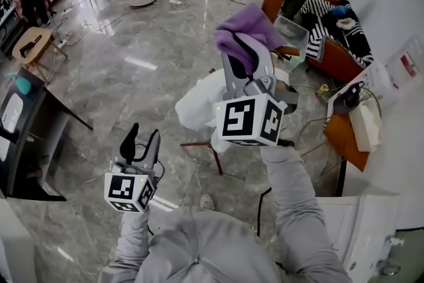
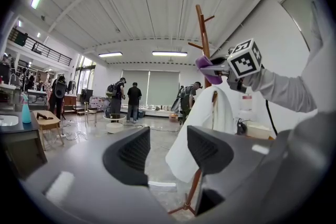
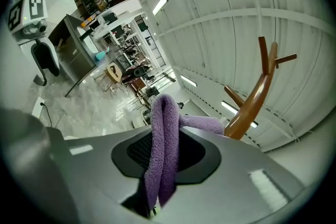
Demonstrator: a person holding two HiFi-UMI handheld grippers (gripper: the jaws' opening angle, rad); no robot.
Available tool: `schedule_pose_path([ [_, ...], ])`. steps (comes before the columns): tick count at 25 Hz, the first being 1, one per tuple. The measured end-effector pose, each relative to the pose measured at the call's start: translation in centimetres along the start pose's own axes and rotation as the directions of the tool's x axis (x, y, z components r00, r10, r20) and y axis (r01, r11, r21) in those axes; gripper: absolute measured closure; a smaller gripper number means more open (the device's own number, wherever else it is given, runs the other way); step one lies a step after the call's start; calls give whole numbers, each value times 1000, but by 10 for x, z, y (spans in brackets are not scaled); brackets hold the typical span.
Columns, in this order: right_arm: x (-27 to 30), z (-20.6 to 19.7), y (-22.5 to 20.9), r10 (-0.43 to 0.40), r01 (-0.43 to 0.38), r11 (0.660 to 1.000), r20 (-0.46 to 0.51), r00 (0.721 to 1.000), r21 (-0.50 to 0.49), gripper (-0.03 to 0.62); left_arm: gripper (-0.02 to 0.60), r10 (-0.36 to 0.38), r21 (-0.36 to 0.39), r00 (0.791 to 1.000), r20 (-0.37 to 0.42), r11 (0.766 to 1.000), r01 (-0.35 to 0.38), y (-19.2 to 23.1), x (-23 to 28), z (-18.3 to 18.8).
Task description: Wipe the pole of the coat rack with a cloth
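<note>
The right tool (image 1: 246,56) is raised high with its jaws pinched on a purple cloth (image 1: 246,26). In the right gripper view the terry fabric runs folded between the two jaws, and one end stretches away to the brown wooden pole (image 3: 253,105) of the coat rack, where it seems to lie against the wood just below the angled pegs. The head view shows the same bunch of cloth sitting over the jaw tips right beside the pole, and the marker cube (image 1: 250,119) on that tool faces the camera. A white garment (image 1: 199,103) hangs on the rack lower down, under the cloth and the right tool. The left tool (image 1: 144,132) is held lower and off to the left, well apart from the rack. Its jaws are spread with nothing between them, and its own view looks past them at the white garment and the rack's foot. Beneath everything is a grey marbled floor (image 1: 132,63), and several people stand at the far end of the room.
</note>
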State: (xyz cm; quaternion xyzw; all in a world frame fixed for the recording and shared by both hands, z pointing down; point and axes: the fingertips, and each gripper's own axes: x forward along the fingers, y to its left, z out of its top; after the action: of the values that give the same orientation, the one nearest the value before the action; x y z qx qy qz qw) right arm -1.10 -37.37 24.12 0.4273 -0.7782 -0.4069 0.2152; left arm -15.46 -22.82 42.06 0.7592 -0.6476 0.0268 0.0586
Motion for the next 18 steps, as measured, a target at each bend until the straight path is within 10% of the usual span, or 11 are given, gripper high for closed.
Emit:
schedule_pose_path([
  [18, 19, 1, 42, 93, -93, 996, -21, 995, 14, 513, 345, 4, -2, 1000, -7, 1000, -4, 13, -3, -5],
])
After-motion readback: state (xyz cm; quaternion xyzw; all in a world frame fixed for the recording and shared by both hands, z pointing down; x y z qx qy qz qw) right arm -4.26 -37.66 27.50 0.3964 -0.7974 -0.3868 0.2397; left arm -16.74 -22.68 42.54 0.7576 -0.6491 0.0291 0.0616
